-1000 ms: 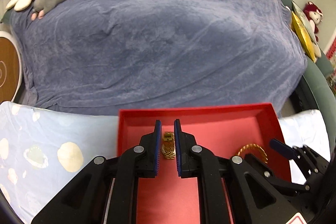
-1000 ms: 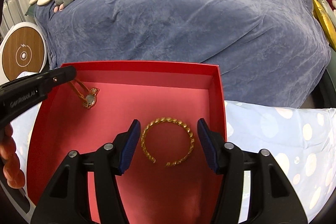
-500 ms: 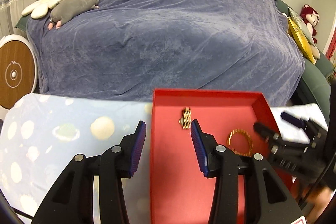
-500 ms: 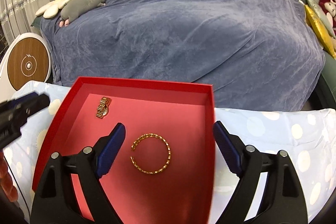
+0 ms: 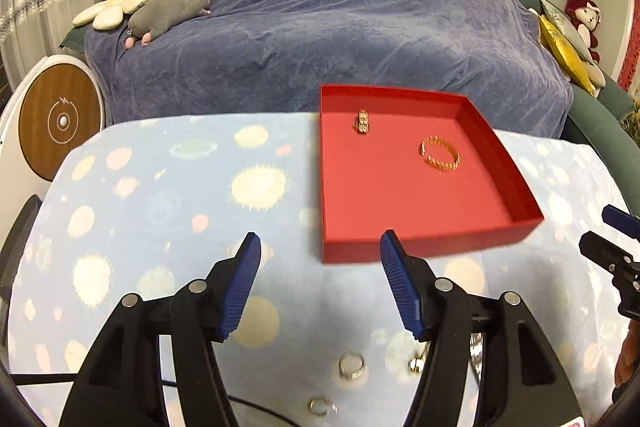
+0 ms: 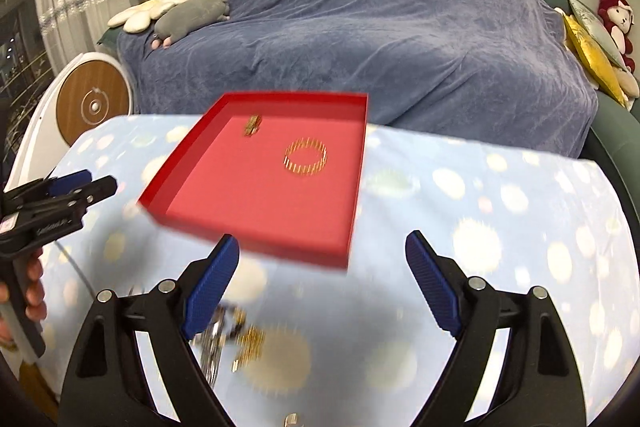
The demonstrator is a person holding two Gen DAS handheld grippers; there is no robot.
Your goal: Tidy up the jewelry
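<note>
A red tray (image 5: 432,243) (image 6: 256,239) lies on the spotted blue cloth. Inside it rest a gold link ring (image 5: 363,121) (image 6: 253,125) and a gold beaded bracelet (image 5: 439,158) (image 6: 305,155). My left gripper (image 5: 320,247) hovers in front of the tray's near edge; its jaws are opening and nothing is between them. My right gripper (image 6: 322,247) is open and empty, just short of the tray's near wall. Loose pieces lie close to me on the cloth: a silver ring (image 5: 352,367), a small gold ring (image 5: 320,405), and a blurred gold and silver heap (image 6: 236,339).
A sofa under a blue throw (image 5: 340,19) stands behind the table, with plush toys (image 5: 168,11) at its left end and cushions (image 5: 564,47) at the right. A round wooden disc (image 5: 60,119) leans at the left. A hand (image 6: 24,303) holds the other gripper.
Both grippers let go of their pieces in the tray, opened wide and drew back toward me. The ring and bracelet stayed in the tray. Loose jewelry near the front came into view.
</note>
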